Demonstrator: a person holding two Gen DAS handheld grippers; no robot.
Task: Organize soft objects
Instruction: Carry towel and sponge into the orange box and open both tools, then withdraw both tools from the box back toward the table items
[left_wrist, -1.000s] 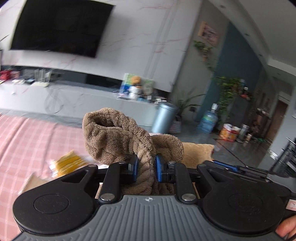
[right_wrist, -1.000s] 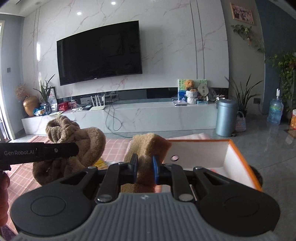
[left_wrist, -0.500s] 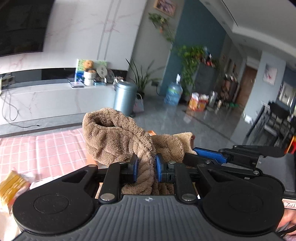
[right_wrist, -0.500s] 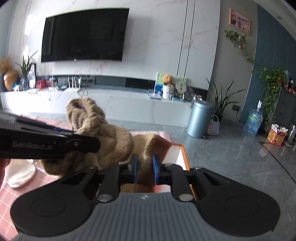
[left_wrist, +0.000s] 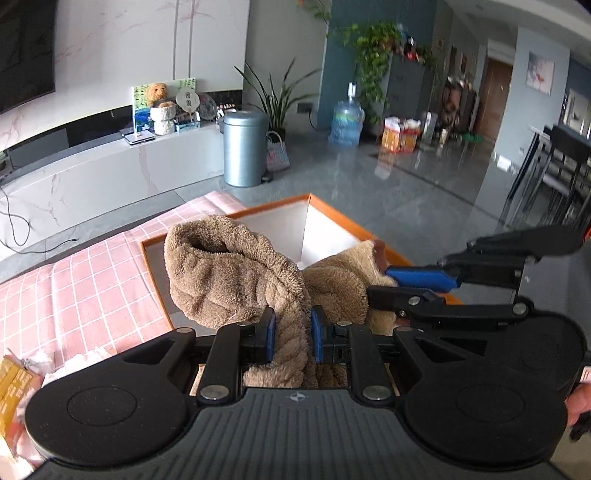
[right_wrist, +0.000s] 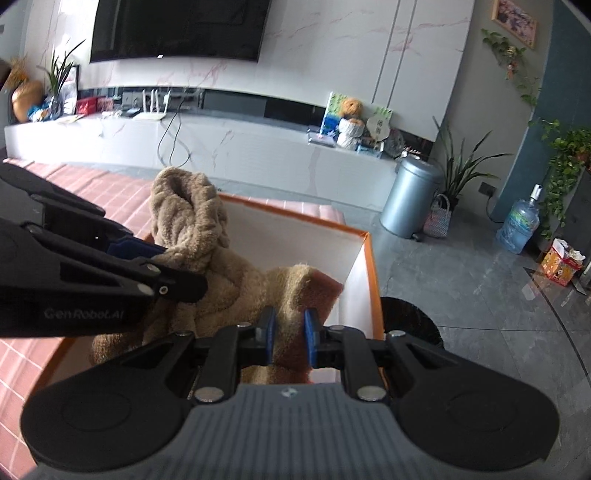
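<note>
A brown fluffy towel (left_wrist: 229, 273) is bunched up and held by both grippers over an orange-rimmed white box (left_wrist: 325, 236). My left gripper (left_wrist: 293, 338) is shut on a twisted fold of the towel. My right gripper (right_wrist: 289, 338) is shut on the other end of the towel (right_wrist: 295, 291), just above the box (right_wrist: 354, 266). The right gripper also shows at the right of the left wrist view (left_wrist: 413, 284), and the left one at the left of the right wrist view (right_wrist: 155, 269). The box floor under the towel is mostly hidden.
The box sits on a pink checked tablecloth (left_wrist: 74, 295). A yellow packet (left_wrist: 14, 384) and white paper lie at the table's left. A grey bin (right_wrist: 410, 195) stands on the floor beyond, before a white TV bench (right_wrist: 221, 144).
Both grippers have carried the towel to the right, from above the pink cloth to over the box. Both views now tilt down into the box.
</note>
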